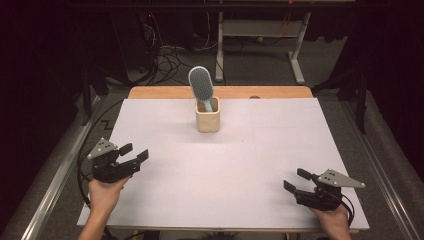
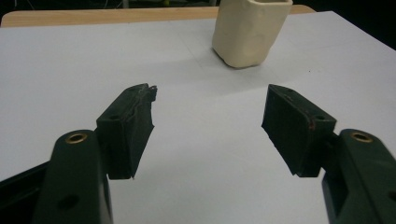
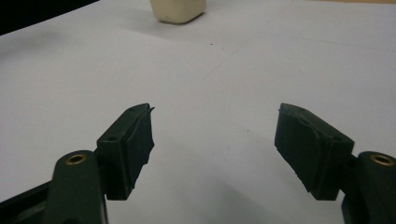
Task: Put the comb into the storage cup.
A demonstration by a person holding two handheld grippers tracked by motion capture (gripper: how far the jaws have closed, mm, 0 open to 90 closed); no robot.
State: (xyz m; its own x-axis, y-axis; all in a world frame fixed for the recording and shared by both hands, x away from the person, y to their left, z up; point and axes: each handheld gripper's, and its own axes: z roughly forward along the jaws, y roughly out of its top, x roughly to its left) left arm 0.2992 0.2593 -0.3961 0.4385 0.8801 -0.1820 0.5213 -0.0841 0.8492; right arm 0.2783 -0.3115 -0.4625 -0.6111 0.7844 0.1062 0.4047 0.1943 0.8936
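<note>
Hairbrush [image 1: 201, 84] stands head-up in cream cup [image 1: 207, 116]. Left gripper [image 1: 134, 152] and right gripper [image 1: 296, 180]: fingers apart, empty. Advice: steady the cup, lift brush vertically.

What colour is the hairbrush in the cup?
Light blue hairbrush, grey bristle face; clearest in the high view.

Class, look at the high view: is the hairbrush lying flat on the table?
No: the hairbrush stands handle-down in the cream cup, its head leaning above the rim.
</note>
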